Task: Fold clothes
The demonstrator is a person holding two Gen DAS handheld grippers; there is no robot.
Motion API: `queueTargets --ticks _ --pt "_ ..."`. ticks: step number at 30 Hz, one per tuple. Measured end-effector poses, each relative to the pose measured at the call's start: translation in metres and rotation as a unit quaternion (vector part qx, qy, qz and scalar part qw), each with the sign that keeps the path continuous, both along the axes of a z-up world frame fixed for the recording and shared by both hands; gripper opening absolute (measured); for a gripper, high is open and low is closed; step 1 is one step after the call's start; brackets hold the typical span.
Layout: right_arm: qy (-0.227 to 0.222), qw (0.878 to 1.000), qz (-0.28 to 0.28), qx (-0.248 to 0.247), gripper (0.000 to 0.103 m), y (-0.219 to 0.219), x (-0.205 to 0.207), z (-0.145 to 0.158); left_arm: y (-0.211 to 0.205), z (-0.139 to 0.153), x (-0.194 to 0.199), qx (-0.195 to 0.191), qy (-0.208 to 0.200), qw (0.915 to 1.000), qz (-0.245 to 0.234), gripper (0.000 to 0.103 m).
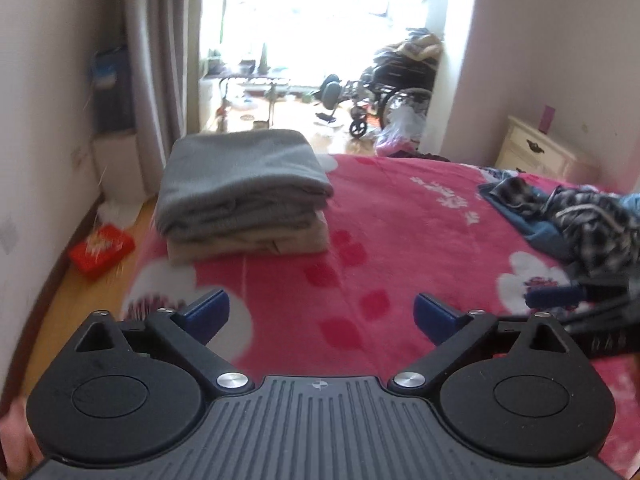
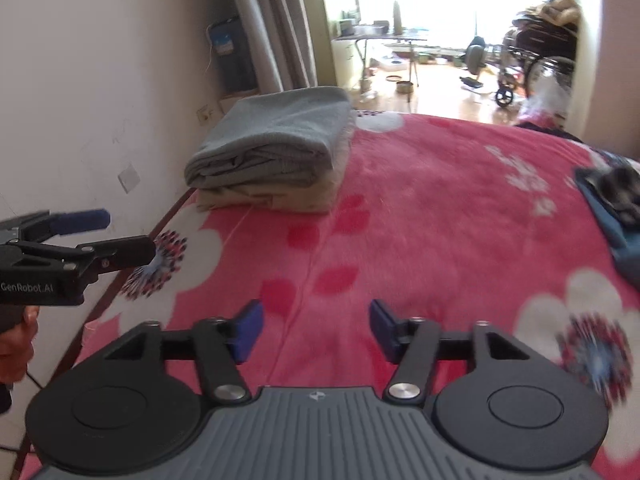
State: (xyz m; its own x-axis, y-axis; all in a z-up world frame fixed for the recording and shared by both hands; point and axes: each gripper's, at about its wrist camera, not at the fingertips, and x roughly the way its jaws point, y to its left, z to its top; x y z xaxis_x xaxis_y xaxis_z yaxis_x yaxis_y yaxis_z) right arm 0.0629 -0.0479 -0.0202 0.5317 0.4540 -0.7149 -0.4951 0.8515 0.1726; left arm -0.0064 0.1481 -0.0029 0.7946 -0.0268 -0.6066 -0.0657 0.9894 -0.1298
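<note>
Nearest the cameras, the left gripper (image 1: 321, 314) and the right gripper (image 2: 316, 330) both hung released over the pink flowered blanket (image 1: 400, 240), jaws spread and nothing between them.

With the blanket as landmark: the folded stack (image 1: 244, 196), a grey piece on a beige one, sat at its far left corner, close against the wall. The unfolded clothes (image 1: 576, 216), a dark patterned heap with blue fabric, lay crumpled at its right edge, well apart from the stack.

The likely next step is fetching a piece from that heap. The risk I judge greatest is pinching several tangled layers at once, so more than one garment drags across. The stack sits near the bed's edge; a sweeping arm could nudge it floorward.

Nothing lay on the blanket between grippers and heap. Beyond its far edge stood a wheelchair (image 1: 384, 84) and a cream nightstand (image 1: 536, 152).
</note>
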Motion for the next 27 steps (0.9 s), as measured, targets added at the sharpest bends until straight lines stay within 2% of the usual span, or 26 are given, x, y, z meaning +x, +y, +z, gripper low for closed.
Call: queueTargets --ticks 4,6,9,11,15,17,21,25,27 --pt "0.000 0.999 -0.033 -0.002 0.087 -0.016 -0.034 0.014 -0.008 0.014 -0.021 -0.039 0.014 0.9980 0.047 0.103" --pt "-0.007 0.999 -0.048 -0.002 0.099 -0.018 -0.047 0.022 -0.008 0.019 -0.031 -0.050 0.019 0.9955 0.079 0.103" --pt "-0.025 0.998 -0.059 0.001 0.102 -0.018 -0.062 0.030 -0.009 0.022 -0.043 -0.054 0.024 0.9925 0.107 0.103" --pt "-0.032 0.998 -0.058 -0.003 0.103 -0.015 -0.070 0.034 -0.010 0.023 -0.050 -0.048 0.027 0.9914 0.119 0.103" --pt "-0.044 0.997 -0.056 -0.015 0.103 -0.008 -0.083 0.040 -0.017 0.021 -0.054 -0.006 0.045 0.9906 0.129 0.103" --pt "-0.045 0.997 -0.060 -0.023 0.103 -0.004 -0.087 0.040 -0.019 0.019 -0.056 -0.001 0.047 0.9905 0.130 0.103" --pt "-0.042 0.995 -0.079 -0.040 0.103 0.002 -0.091 0.036 -0.015 0.013 -0.055 -0.019 0.059 0.9873 0.146 0.103" --pt "-0.030 0.994 -0.096 -0.048 0.103 0.007 -0.086 0.031 -0.013 0.010 -0.053 -0.019 0.075 0.9843 0.158 0.103" --pt "-0.029 0.993 -0.100 -0.051 0.103 0.009 -0.085 0.029 -0.013 0.009 -0.054 -0.014 0.070 0.9845 0.160 0.103"
